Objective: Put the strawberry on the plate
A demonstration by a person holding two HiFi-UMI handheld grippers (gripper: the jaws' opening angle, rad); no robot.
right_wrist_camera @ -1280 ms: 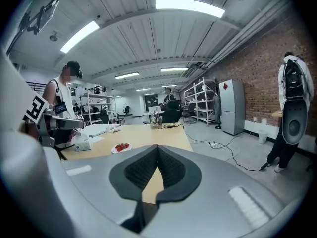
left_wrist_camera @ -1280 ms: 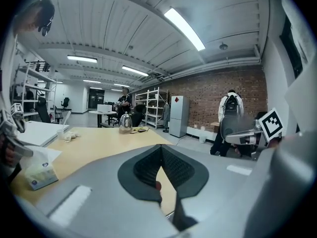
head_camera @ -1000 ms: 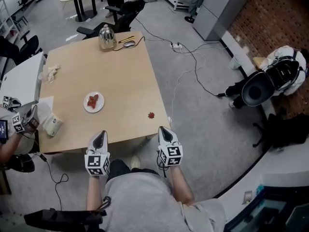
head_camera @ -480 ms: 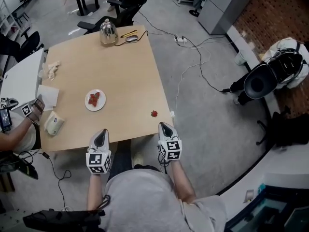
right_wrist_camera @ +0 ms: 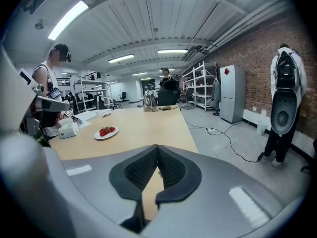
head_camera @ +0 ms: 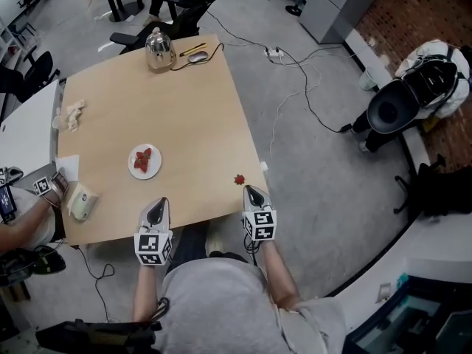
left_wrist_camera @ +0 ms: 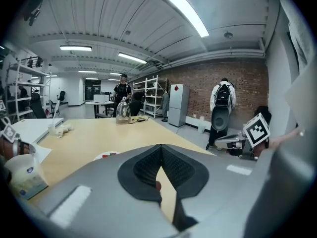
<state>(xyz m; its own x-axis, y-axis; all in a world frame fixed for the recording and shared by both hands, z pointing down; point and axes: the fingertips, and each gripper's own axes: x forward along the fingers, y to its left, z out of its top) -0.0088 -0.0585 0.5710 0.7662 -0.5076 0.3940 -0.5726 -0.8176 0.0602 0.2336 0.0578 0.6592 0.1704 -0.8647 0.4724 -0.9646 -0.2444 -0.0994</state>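
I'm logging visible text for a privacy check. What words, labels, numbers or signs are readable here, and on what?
No text reads clearly.
Left marker cube, right marker cube: black-and-white patterns only, no letters.
Red diamond sign on the grey cabinet: too small to read.
White pack on the table: blue mark, blurred.

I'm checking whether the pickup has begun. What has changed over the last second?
The left gripper and right gripper have eased forward at the table's near edge; the right one is now closer to the loose strawberry. Nothing grasped or released. Unchanged: both jaws shut and empty, loose strawberry near the right edge, other strawberries on the plate.
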